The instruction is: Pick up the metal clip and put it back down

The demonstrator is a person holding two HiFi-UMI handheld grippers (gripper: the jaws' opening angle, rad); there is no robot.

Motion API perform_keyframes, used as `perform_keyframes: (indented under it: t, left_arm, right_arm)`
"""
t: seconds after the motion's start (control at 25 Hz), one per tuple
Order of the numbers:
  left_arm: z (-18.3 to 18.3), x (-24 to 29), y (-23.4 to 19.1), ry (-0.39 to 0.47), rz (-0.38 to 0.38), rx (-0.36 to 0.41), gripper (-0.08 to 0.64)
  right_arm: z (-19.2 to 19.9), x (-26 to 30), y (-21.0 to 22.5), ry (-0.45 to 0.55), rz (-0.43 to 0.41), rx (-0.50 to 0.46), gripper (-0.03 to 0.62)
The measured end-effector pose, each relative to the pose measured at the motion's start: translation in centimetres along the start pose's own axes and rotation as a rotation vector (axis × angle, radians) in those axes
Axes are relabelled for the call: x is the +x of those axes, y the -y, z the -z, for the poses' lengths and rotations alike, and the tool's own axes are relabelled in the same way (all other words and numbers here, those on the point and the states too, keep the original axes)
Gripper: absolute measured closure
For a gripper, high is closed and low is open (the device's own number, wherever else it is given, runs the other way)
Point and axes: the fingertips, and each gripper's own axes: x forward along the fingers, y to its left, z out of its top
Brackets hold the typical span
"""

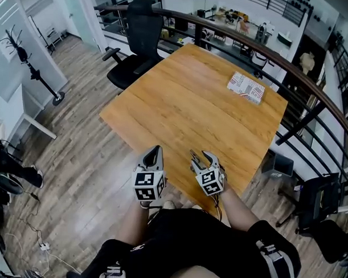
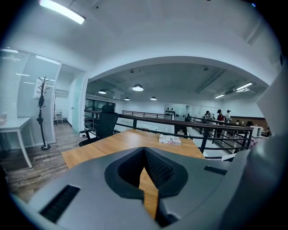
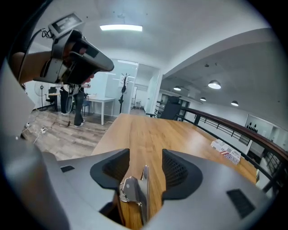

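Black-clothed legs of the person fill the bottom of the head view, and just beyond them both claws sit at the near edge of the square honey-coloured wooden surface. The grey right claw is released, its jaws standing apart with the shiny silver metal clip between them, closer to the left jaw. The clip stands on edge over the wood: a rounded, polished handle lobe beside a thin upright plate that mirrors the grain. Whether it touches a pad I cannot tell. The grey left claw is clenched on nothing, its jaw tips meeting. A small white patterned box lies near the far edge, well apart from the clip, and a black office chair stands beyond the surface.
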Motion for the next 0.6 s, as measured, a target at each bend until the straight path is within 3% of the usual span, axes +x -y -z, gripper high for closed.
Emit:
perform_keyframes:
  t: [0.36,0.6]
  left_arm:
    - [0.5,-0.8,-2.8,-0.01,-0.052,-0.021,0.549]
    - [0.8,-1.4,-3.9,-0.012,-0.075,-0.028,0.549]
  right_arm:
    - [5.3,3.7,-1.6,-0.161,-0.016,-0.004,0.339]
    - [5.3,4.5,-1.7,-0.147,-0.018,0.043,0.341]
